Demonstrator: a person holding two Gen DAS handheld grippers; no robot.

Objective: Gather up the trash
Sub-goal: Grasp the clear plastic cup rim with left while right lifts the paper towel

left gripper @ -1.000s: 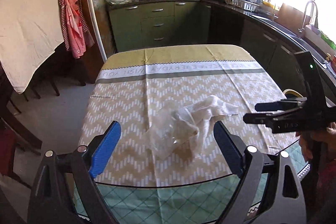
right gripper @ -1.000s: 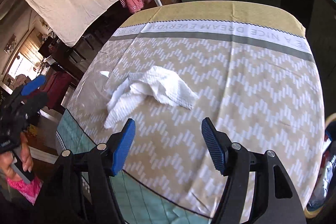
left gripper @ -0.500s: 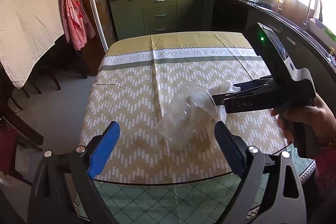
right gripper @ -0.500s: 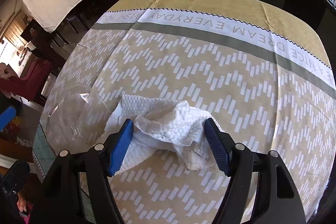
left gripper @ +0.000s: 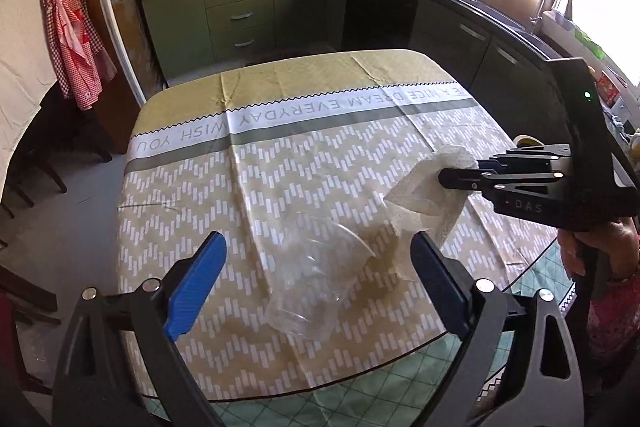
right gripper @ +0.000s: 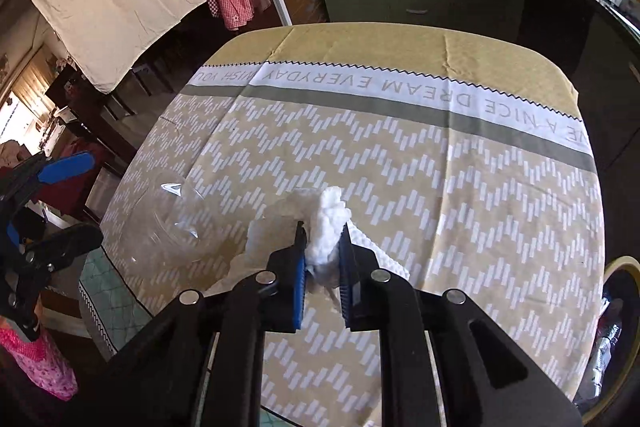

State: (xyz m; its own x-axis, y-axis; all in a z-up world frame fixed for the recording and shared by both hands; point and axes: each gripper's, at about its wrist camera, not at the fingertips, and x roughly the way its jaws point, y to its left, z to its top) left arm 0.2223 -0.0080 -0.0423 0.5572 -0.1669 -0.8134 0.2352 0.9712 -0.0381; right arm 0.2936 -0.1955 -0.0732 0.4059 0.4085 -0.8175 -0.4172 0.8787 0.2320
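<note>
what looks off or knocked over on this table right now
A clear plastic cup lies tipped on its side on the tablecloth, near the front edge. The right gripper is shut on a crumpled white paper towel. No spill is visible.

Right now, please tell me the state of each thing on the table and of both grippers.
Paper towel: crumpled, pinched by the right gripper.
Plastic cup: clear, lying on its side, untouched.
Right gripper: jaws shut on the towel.
Left gripper: jaws open, empty.
Tablecloth: spread flat, creased.
</note>
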